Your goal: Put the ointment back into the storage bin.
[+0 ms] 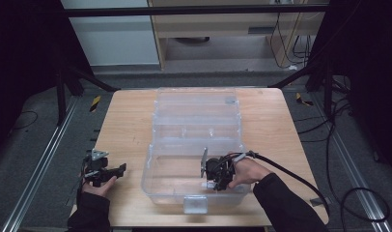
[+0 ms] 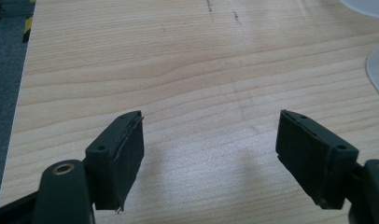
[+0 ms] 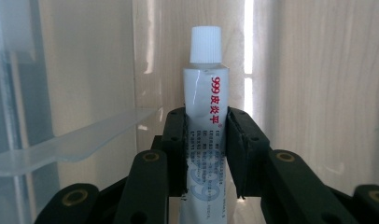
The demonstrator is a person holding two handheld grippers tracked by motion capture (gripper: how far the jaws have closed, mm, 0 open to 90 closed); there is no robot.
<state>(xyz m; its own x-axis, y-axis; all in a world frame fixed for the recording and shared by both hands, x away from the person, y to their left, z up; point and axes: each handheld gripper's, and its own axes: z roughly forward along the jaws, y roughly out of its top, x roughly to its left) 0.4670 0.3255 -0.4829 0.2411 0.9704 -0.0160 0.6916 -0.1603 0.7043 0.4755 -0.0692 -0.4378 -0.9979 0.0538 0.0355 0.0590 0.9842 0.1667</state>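
While the ointment tube (image 3: 205, 116) is clamped between the two black jaws of the right gripper (image 3: 206, 154), its white screw cap (image 3: 206, 44) points away from the camera and its red "999" print faces the lens. The tube is held inside the front compartment of the clear plastic organiser box (image 1: 158, 181), just above the floor, with a translucent ledge (image 3: 71, 142) seen to one side. In the high view, the right gripper (image 1: 217, 180) is lowered into that box near its front latch (image 1: 194, 204). The left gripper (image 2: 211, 158) is kept apart from the box, its jaws spread wide over the bare wooden table (image 2: 131, 60), nothing between them.
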